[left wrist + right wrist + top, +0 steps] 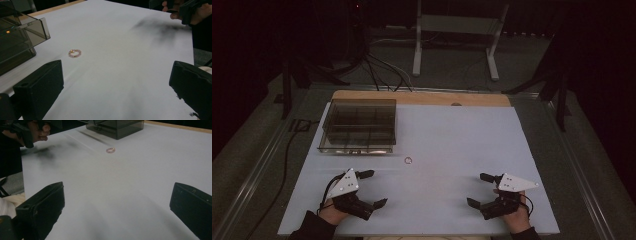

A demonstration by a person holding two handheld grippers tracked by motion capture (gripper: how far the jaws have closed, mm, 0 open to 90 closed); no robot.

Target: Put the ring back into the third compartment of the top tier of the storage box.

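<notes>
A small pink beaded bracelet (408, 160) lies flat on the white tabletop (452, 140), just in front of a smoky transparent box (359, 125) with inner compartments. My left gripper (376, 188) rests near the front left edge, jaws wide open and empty; the bracelet (75, 53) lies ahead of it, left of centre, beside the box (17, 37). My right gripper (478, 189) sits open at the front right, nothing between its jaws. From there the bracelet (110, 150) is farther off, before the box (117, 127).
A wooden strip (422, 97) runs along the table's far edge. Beyond it are a white metal stand (457, 30) and cables on a dark floor. The other hand and its gripper (185, 10) show at the far corner in each gripper view.
</notes>
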